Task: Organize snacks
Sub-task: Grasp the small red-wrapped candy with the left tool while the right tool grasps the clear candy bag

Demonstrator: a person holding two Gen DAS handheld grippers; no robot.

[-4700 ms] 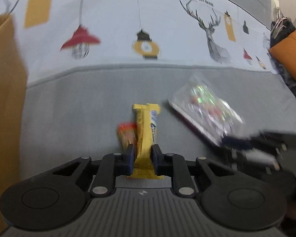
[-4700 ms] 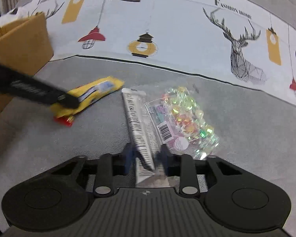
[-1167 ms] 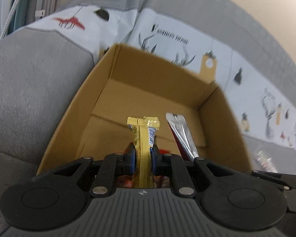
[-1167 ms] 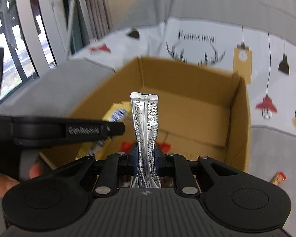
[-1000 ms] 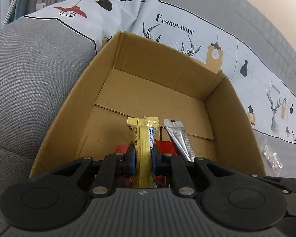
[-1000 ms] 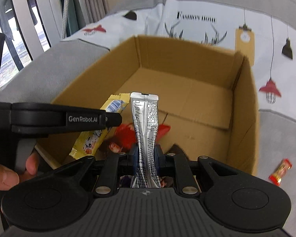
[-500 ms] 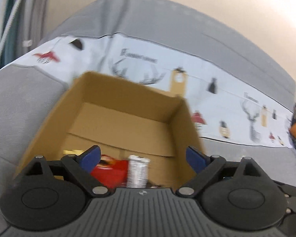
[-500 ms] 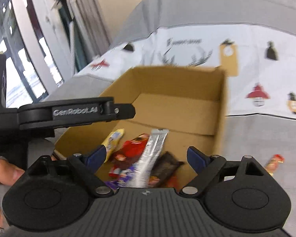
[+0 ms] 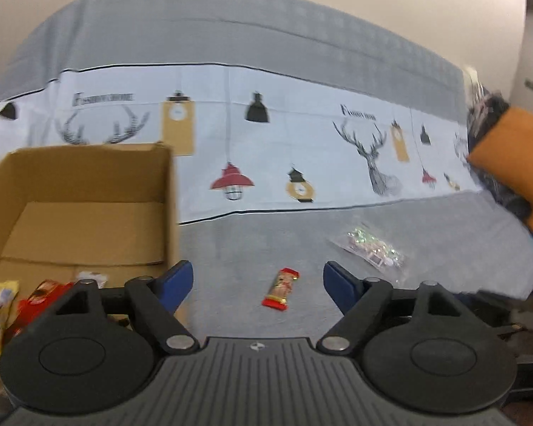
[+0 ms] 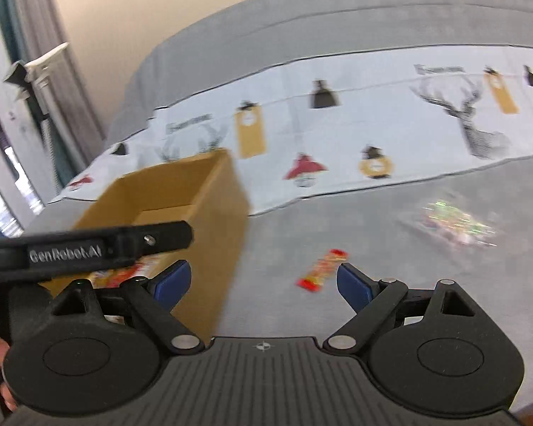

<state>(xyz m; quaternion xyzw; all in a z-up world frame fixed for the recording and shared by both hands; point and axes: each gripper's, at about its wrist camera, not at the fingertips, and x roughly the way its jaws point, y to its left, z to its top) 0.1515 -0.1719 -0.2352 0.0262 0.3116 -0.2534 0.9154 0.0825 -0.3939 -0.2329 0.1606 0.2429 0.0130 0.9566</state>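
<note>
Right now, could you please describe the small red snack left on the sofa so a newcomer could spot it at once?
Start at the cardboard box on the grey sofa seat. Just right of it, on bare fabric, lies the small red snack bar. Unlike the clear glittery bag farther right, it is slim, opaque and red with yellow print.

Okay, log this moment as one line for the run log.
left gripper: open, empty | right gripper: open, empty | cardboard box: holds snacks | red snack bar: on couch | clear candy bag: on couch
</note>
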